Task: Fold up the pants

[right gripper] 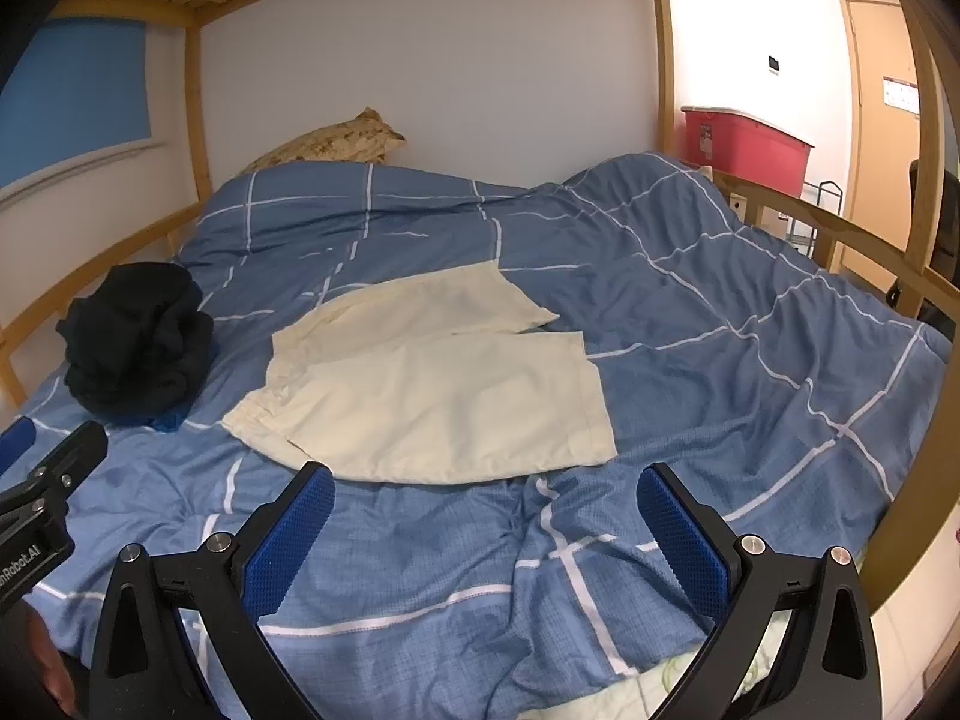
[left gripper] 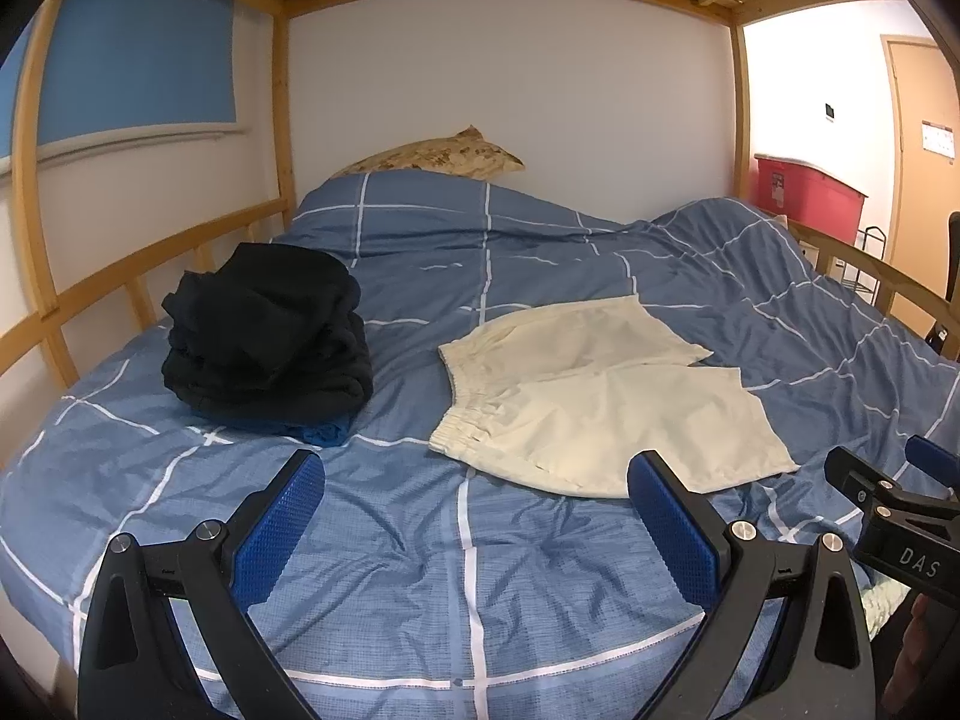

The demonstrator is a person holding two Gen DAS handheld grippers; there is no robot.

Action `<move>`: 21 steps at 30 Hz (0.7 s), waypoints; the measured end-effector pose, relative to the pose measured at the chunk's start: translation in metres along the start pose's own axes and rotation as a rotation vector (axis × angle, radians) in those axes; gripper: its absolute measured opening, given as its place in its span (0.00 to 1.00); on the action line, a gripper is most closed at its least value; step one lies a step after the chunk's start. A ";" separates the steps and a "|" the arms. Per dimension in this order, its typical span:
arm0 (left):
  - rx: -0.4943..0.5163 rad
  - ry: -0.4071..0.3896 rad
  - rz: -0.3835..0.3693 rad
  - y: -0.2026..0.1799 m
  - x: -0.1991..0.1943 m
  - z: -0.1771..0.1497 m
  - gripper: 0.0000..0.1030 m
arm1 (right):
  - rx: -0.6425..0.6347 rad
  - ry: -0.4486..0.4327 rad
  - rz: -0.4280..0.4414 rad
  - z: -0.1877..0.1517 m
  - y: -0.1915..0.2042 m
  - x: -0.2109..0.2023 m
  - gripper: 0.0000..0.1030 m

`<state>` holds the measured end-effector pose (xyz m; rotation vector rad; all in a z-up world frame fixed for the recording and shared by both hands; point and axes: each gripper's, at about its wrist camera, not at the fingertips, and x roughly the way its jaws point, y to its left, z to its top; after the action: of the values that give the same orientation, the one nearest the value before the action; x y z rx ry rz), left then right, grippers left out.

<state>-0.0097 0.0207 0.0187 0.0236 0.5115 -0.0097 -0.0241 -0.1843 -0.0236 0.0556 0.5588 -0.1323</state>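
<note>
Lower bunk, both tongs idle: I hold the left tongs [left gripper: 477,480] over the near edge of the bed, their blue-padded fingers [left gripper: 279,531] spread wide and pinching nothing. The right tongs [right gripper: 486,492] hover just beside them, likewise spread and empty; each pair shows at the edge of the other's view.

The pair of cream cotton shorts with an elastic waistband [left gripper: 591,393] lies flat and unfolded on the blue quilt with white grid lines [left gripper: 480,570], near the middle of the bed. The waistband points toward the left rail, the two legs toward the right, and the near leg's hem sits just ahead of my tongs, not touching them.

Well to the left of the shorts, a heap of black folded clothes [left gripper: 267,333] rests on the quilt, with a strip of blue fabric showing under its near edge.

A tan patterned pillow [left gripper: 438,156] lies at the head against the white wall. The pale wooden bunk frame [left gripper: 279,114] surrounds the bed. Beyond the right rail stands a red plastic storage bin [right gripper: 747,141]
</note>
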 end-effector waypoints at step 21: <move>-0.001 -0.004 0.005 0.004 -0.002 0.001 1.00 | -0.005 -0.003 -0.003 0.000 0.002 0.000 1.00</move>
<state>-0.0106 0.0251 0.0209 0.0242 0.5079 -0.0045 -0.0241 -0.1823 -0.0239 0.0497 0.5564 -0.1335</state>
